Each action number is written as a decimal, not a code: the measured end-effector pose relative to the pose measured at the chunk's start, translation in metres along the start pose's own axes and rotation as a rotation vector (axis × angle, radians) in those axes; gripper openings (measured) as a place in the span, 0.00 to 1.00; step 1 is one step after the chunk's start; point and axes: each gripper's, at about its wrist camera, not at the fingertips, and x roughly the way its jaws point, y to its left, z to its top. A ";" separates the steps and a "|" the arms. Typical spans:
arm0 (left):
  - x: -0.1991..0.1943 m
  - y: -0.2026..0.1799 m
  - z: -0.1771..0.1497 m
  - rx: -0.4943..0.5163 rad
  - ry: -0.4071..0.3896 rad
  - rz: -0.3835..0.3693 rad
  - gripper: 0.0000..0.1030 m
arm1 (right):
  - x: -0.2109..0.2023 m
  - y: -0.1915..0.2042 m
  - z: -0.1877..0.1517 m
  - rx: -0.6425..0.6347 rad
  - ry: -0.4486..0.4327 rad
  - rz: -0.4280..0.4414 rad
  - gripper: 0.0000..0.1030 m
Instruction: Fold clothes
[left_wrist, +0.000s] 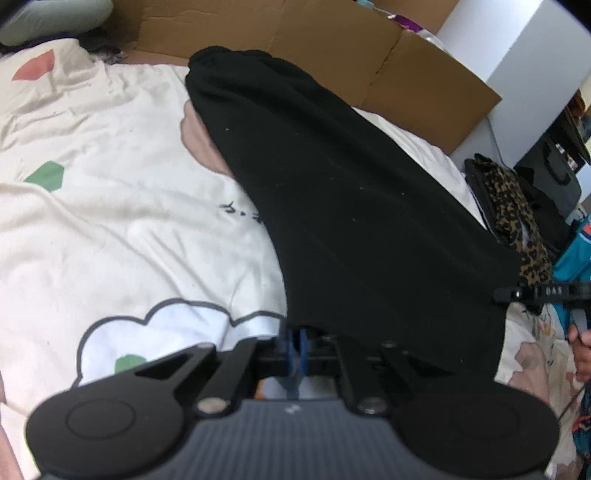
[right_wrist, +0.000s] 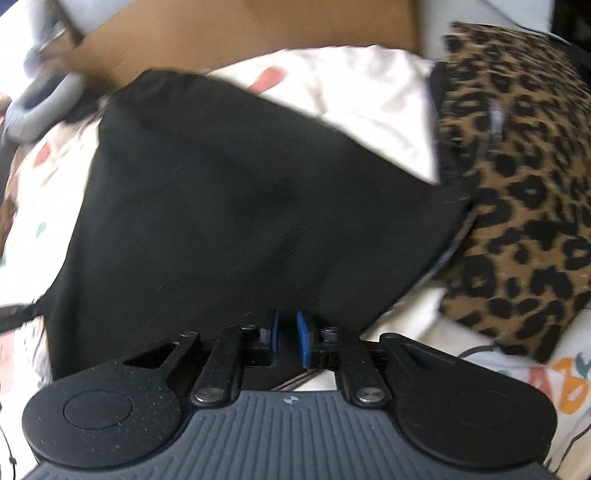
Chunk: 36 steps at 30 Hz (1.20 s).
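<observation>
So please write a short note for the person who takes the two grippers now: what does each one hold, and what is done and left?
Left gripper: shut on the near edge of the black garment.
Right gripper: nearly shut on the same edge, further right.
The garment stretches across the patterned bedsheet toward the cardboard. A leopard-print cloth lies to its right, partly under its corner.
Done: near edge gripped at two points.
Left: probably carry this edge to the far end, flatten, then fold the leopard-print cloth.
</observation>
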 end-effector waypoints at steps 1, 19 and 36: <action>-0.001 -0.001 0.000 0.012 -0.001 0.004 0.03 | 0.000 -0.005 0.002 0.015 -0.013 -0.006 0.16; 0.003 -0.007 0.003 0.021 0.007 0.014 0.03 | -0.010 -0.051 0.046 -0.001 -0.198 -0.234 0.38; -0.001 -0.008 0.002 0.034 0.005 0.024 0.03 | -0.008 -0.063 0.040 -0.016 -0.178 -0.247 0.05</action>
